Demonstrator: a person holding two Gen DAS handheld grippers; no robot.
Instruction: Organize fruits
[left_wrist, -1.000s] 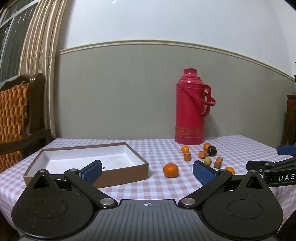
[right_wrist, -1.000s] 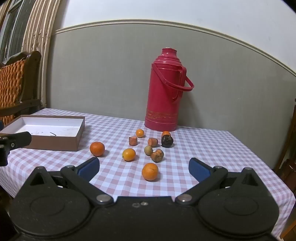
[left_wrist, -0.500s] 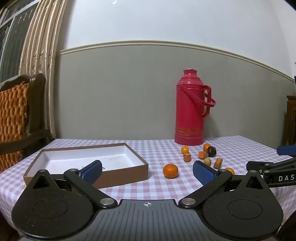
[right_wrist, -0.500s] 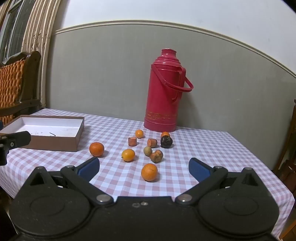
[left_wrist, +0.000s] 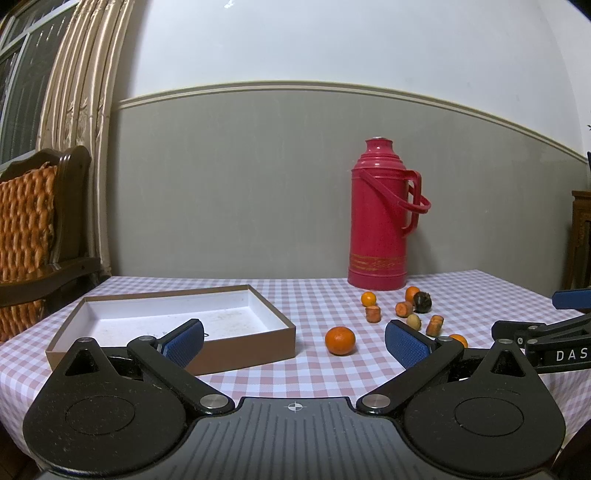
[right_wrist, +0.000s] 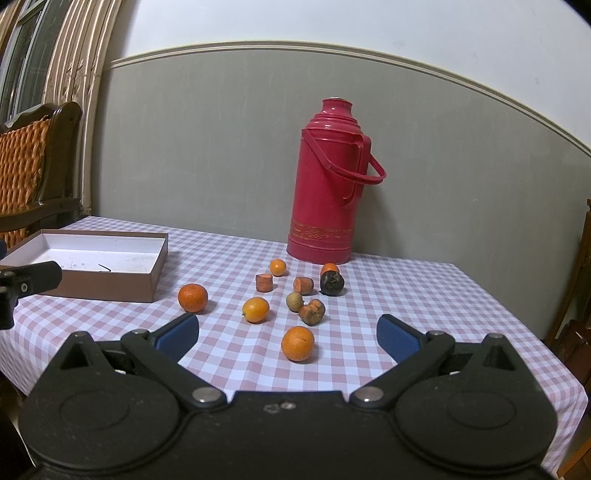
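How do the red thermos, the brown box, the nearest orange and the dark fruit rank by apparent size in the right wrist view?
1. Red thermos, largest.
2. Brown box, partly cut off by the left gripper.
3. Nearest orange.
4. Dark fruit, smallest, though it sits farther back, so its true size against the orange is unsure.

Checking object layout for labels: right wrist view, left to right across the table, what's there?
Brown box → orange beside the box → small orange → orange nearest the camera → dark fruit.
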